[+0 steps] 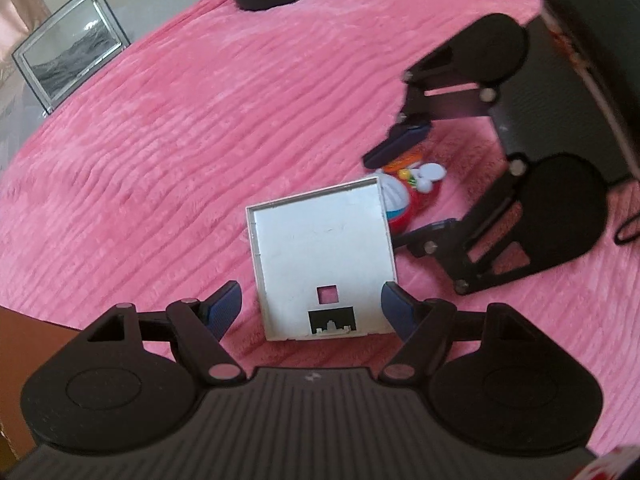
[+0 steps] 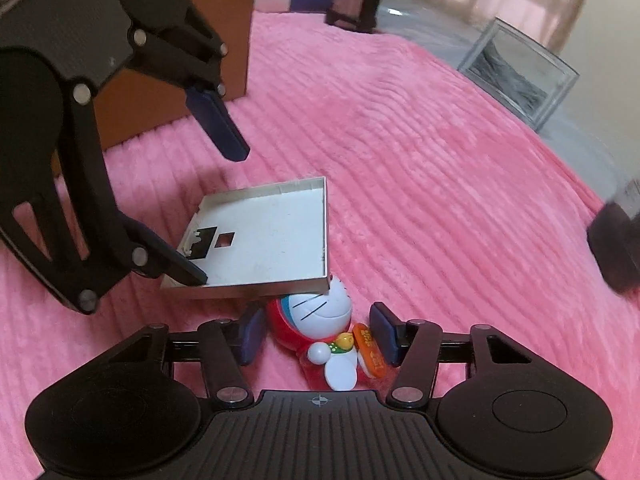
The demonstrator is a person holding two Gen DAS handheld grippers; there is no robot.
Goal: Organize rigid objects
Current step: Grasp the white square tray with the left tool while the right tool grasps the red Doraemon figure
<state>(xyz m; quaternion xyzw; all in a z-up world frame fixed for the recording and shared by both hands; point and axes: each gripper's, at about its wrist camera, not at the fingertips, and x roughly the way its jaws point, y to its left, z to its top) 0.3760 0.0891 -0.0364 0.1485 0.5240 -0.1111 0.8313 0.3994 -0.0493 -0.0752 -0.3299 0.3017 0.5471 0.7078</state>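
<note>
Surface: pink ribbed blanket point(image 1: 160, 160), covering the whole work area.
White tray: shallow square plastic cover point(image 1: 320, 256), open side up, small square hole and a notched cut-out near one edge; one corner rests propped on the toy, so it sits tilted.
Toy: cat-robot figurine point(image 2: 320, 320) in red, white and blue, lying on its back, head under the tray's raised corner.
Left gripper point(image 1: 312, 308): jaws spread, straddling the tray's notched edge; one blue pad point(image 1: 224, 308) clear of the tray's side, the other just beside the opposite side. Contact cannot be told. Nothing gripped.
Right gripper point(image 2: 316, 334): jaws on either side of the toy's body; pads close to it but a gap shows on both sides, not clamped.
Background: glass-framed sand picture point(image 1: 68, 64); cardboard box point(image 2: 176, 64).
</note>
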